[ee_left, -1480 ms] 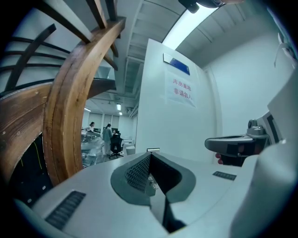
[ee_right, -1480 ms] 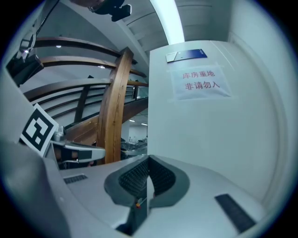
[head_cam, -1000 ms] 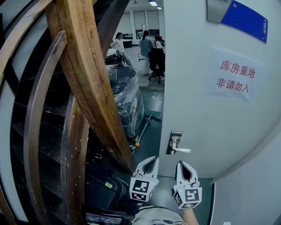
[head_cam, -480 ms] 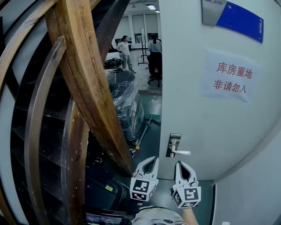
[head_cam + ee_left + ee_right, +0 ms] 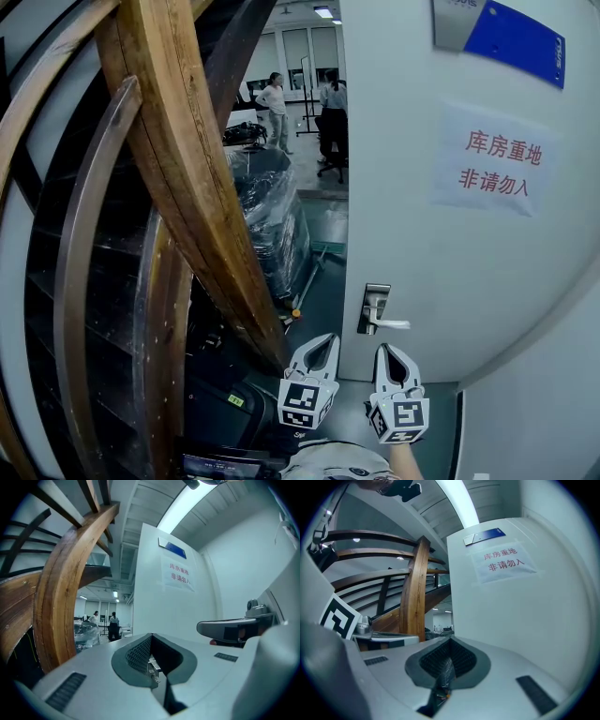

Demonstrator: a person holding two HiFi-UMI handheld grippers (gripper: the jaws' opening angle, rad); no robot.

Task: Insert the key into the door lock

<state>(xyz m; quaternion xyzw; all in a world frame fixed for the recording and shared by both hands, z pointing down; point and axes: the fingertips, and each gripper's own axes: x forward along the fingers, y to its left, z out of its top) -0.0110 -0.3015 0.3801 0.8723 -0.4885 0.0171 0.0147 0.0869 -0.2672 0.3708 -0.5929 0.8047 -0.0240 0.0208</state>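
Note:
A white door [image 5: 450, 262] stands ajar on the right, with a metal lever handle [image 5: 386, 323] and its lock plate [image 5: 375, 302] low on the edge. Both grippers hang side by side just below and in front of the handle, pointing level at it. My left gripper [image 5: 316, 349] [image 5: 151, 638] is shut on a small silvery metal piece [image 5: 153, 668] that looks like the key. My right gripper [image 5: 394, 359] [image 5: 450, 641] is shut; a dark strip [image 5: 443, 684] shows low in its slit and I cannot tell what it is. Neither touches the door.
Heavy curved wooden beams [image 5: 178, 169] fill the left. Plastic-wrapped goods [image 5: 272, 216] sit beyond the doorway, and people [image 5: 275, 98] stand far off in the room. A paper notice [image 5: 497, 161] and a blue plaque [image 5: 511, 36] are on the door.
Both grippers keep their place below the handle. The people in the far room have shifted, and the head view has drifted slightly.

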